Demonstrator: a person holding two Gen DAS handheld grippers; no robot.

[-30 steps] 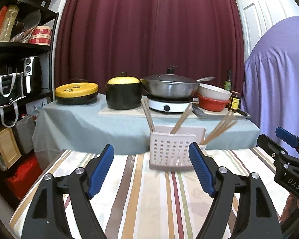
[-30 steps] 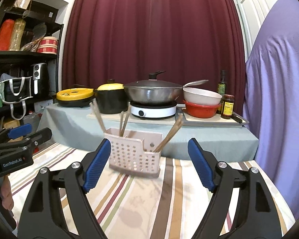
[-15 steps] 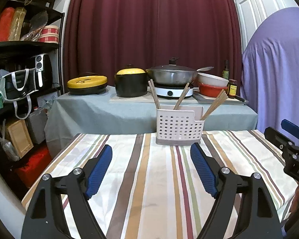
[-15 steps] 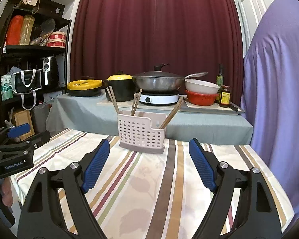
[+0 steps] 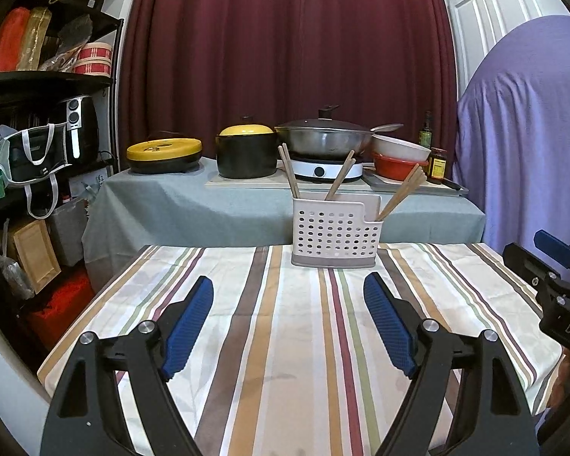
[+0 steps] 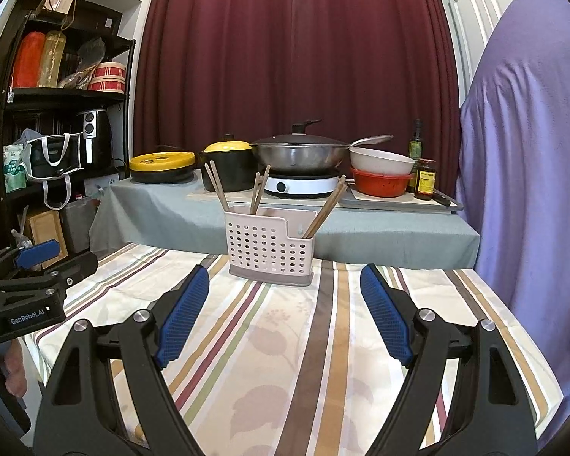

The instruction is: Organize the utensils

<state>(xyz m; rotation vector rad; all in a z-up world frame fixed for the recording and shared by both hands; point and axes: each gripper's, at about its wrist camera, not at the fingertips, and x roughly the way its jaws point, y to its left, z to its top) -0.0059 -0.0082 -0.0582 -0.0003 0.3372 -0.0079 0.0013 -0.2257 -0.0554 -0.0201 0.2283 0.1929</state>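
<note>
A white perforated utensil holder (image 5: 336,233) stands upright near the far edge of the surface (image 5: 285,342), which is covered with a striped cloth. Wooden chopsticks (image 5: 401,193) lean out of its compartments: one bundle (image 5: 288,171) tilts left from the left part, another (image 5: 340,180) tilts right from the middle, and a larger bunch slants right out of the lower right-hand compartment. In the right wrist view the same holder (image 6: 271,245) shows its taller left section and lower right section, with chopsticks (image 6: 325,207) in each.

The left hand-held gripper (image 5: 288,319) hangs above the near part of the cloth, well apart from the holder, its blue-padded jaws spread wide with nothing between them. The right hand-held gripper (image 6: 281,315) is likewise spread wide and empty, also well short of the holder.

Behind the surface stands a second table draped in grey cloth (image 5: 209,205), carrying a yellow-lidded black pot (image 5: 246,150), a lidded wok (image 5: 325,138) on a white burner (image 5: 325,169), stacked bowls (image 5: 399,155) and bottles (image 5: 431,152). A dark red curtain (image 5: 285,45) hangs behind, black shelving (image 5: 45,87) stands at left, and a purple sheet (image 5: 524,133) drapes something at right.
</note>
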